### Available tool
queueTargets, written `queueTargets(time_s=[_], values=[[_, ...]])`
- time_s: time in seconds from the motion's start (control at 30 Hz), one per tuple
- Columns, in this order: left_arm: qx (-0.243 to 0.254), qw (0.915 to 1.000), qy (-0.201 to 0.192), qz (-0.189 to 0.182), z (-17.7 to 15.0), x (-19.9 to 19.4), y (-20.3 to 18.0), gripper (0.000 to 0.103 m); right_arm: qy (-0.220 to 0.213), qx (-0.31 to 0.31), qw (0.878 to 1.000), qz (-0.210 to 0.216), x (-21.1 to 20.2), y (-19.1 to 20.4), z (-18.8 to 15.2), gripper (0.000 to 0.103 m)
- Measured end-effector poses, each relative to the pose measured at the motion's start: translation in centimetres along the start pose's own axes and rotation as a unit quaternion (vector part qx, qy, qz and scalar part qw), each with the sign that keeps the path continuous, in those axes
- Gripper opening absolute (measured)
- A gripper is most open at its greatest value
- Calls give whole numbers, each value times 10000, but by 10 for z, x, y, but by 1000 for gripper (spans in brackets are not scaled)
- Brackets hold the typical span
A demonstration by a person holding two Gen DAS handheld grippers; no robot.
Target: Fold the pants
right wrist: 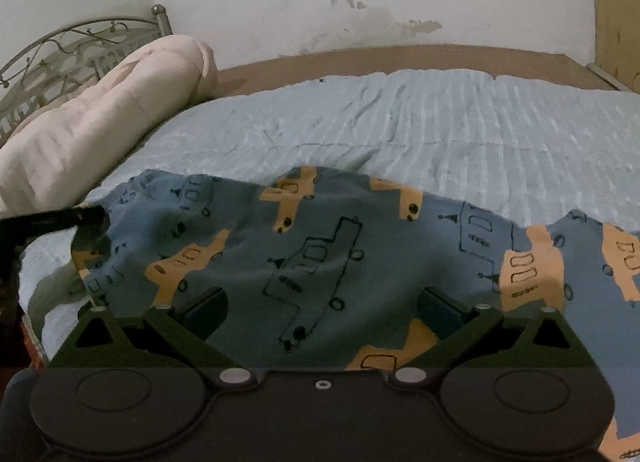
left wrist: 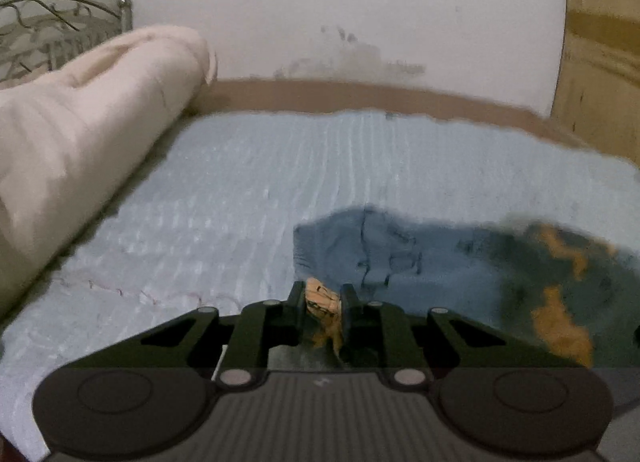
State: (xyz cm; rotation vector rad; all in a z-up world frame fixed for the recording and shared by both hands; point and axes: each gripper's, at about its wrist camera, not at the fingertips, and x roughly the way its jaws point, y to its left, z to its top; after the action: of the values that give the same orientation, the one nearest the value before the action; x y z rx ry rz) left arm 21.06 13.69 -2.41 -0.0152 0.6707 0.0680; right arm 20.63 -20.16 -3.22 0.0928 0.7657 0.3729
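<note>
Pants (right wrist: 320, 246) on bed (right wrist: 440, 122), left gripper (left wrist: 323, 302) pinching edge, right gripper (right wrist: 322, 310) spread wide

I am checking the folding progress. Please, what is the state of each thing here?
left gripper: shut on pants edge.
right gripper: open, above the pants.
pants: rumpled on the bed, one edge lifted.
blanket: rolled up.
bed cover: spread, wrinkled.

The matte black plastic left gripper (left wrist: 323, 304) has ribbed housing, round caps and silver screws. The matching black right gripper (right wrist: 323, 308) shows triangular cut-outs in its linkage arms at lower frame.
</note>
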Motion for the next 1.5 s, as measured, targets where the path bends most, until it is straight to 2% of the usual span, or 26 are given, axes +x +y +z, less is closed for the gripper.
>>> queueTargets(time_s=[0.1,0.13,0.17,0.2,0.3,0.4,0.43,0.47,0.57,0.67,0.8,0.87,1.03,1.13,1.2,1.23,1.27,1.37,1.5], values=[[-86,9999,14,-69,-8,4,6,32,-14,1,10000,47,-2,0,-1,102],[-124,9999,14,-19,-9,2,7,47,-8,-4,10000,56,-2,-1,-2,102],[-153,9999,30,40,-10,2,8,58,2,-8,10000,59,-1,-1,-2,102],[-197,9998,68,80,-11,2,9,59,10,-8,10000,58,-1,-1,-2,102],[-564,9979,262,-168,-9,8,18,59,-13,17,10000,59,-1,-2,-2,102],[-1063,9923,445,-456,-7,20,32,51,-16,31,10000,61,0,-1,-3,102],[-1172,9904,482,-553,-6,22,34,38,-19,34,10000,63,0,-1,-3,102],[-1266,9884,514,-657,-5,24,36,32,-23,44,10000,71,-1,-1,-3,102],[-1353,9890,324,-504,-3,14,32,20,-36,63,9999,81,-3,-2,-3,102],[-1207,9925,-179,-38,5,-16,21,15,-80,98,9999,57,-6,-2,-3,102],[-1266,9897,-596,287,7,-68,21,13,-156,32,9999,-58,-9,-5,-3,102],[-1249,9902,-492,391,1,-72,24,13,-149,34,9998,-98,-7,-8,-5,102],[-1139,9917,153,569,-23,-31,23,14,-130,-164,9995,-226,1,-6,-6,102],[-1152,9918,123,532,-22,-31,24,22,-216,-351,9987,-306,0,-4,0,102],[-1061,9925,143,587,-20,-36,25,37,-308,-582,9971,-374,4,0,10,102],[-990,9927,110,686,-18,-39,24,55,-350,-699,9961,-400,8,2,17,102],[-895,9930,18,771,-15,-43,23,68,-364,-820,9952,-395,14,7,25,102],[-529,9938,-220,952,-5,-46,9,80,-294,-1166,9925,-204,44,25,52,102],[10,9957,-202,908,12,-30,-13,84,-54,-1627,9866,83,98,49,77,102]])
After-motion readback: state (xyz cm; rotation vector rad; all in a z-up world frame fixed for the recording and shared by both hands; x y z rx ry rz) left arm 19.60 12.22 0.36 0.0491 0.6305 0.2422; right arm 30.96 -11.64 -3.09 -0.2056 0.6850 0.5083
